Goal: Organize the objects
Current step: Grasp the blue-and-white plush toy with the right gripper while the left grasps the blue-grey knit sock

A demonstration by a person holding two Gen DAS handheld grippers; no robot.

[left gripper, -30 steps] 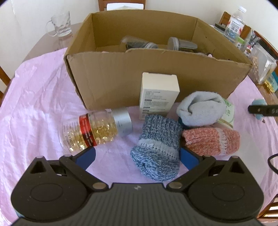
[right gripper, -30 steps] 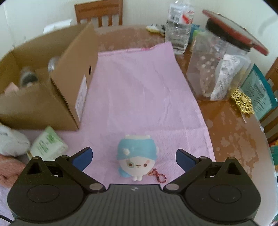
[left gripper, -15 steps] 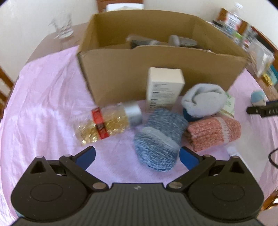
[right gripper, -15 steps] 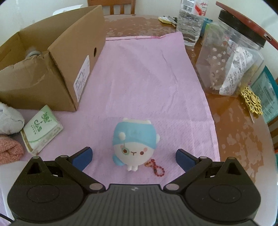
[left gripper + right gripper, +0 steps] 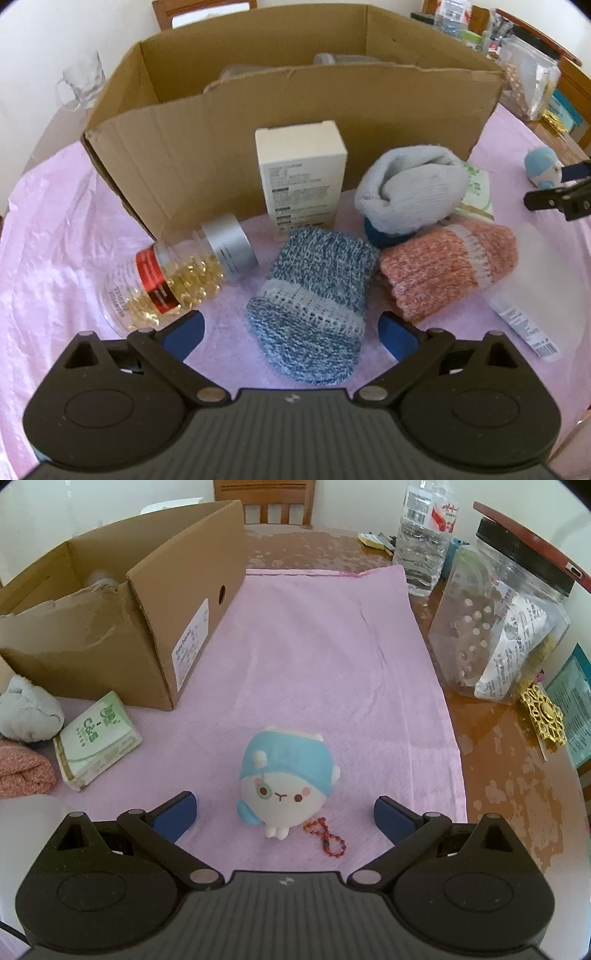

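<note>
Blue knit sock at lower centre, between spread fingers of left gripper; capsule bottle lying just left, cardboard box behind. Plush keychain toy at centre, between parted fingers of right gripper, on pink cloth.

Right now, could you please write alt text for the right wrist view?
The open right gripper flanks a small blue-and-white plush toy with a red bead chain on a pink cloth. A cardboard box stands at left, a clear jar and water bottle at right.
</note>
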